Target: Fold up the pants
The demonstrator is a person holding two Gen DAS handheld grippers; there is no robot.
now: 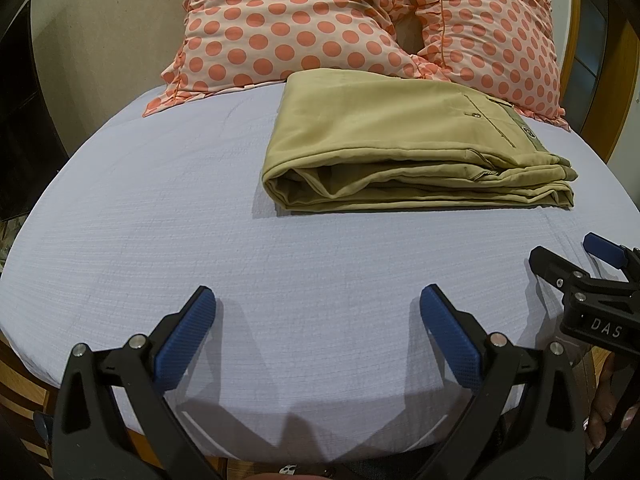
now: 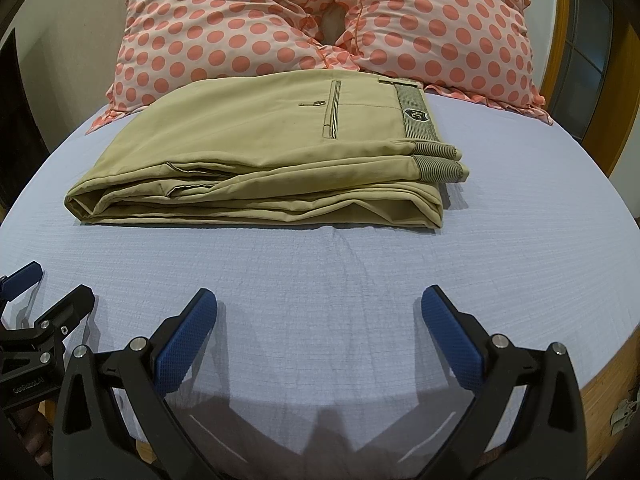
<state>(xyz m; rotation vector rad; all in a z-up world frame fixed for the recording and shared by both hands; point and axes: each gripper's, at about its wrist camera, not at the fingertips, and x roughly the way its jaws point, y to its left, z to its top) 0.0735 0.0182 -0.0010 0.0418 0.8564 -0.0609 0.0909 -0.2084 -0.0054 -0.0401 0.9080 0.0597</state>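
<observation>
Khaki pants (image 1: pixel 400 136) lie folded into a flat rectangular stack on the pale blue bed sheet (image 1: pixel 200 240), waistband to the right, back pocket on top. They also show in the right wrist view (image 2: pixel 260 152). My left gripper (image 1: pixel 318 312) is open and empty, held over the sheet near the bed's front edge, well short of the pants. My right gripper (image 2: pixel 319 312) is open and empty too, level with the left one. Each shows at the other view's edge: the right gripper (image 1: pixel 576 260), the left gripper (image 2: pixel 52 292).
Two pink pillows with orange dots (image 1: pixel 288 28) (image 2: pixel 436 24) lean against the headboard just behind the pants. A wooden bed frame (image 2: pixel 600 396) edges the mattress. A dark cabinet (image 1: pixel 20 120) stands at the left.
</observation>
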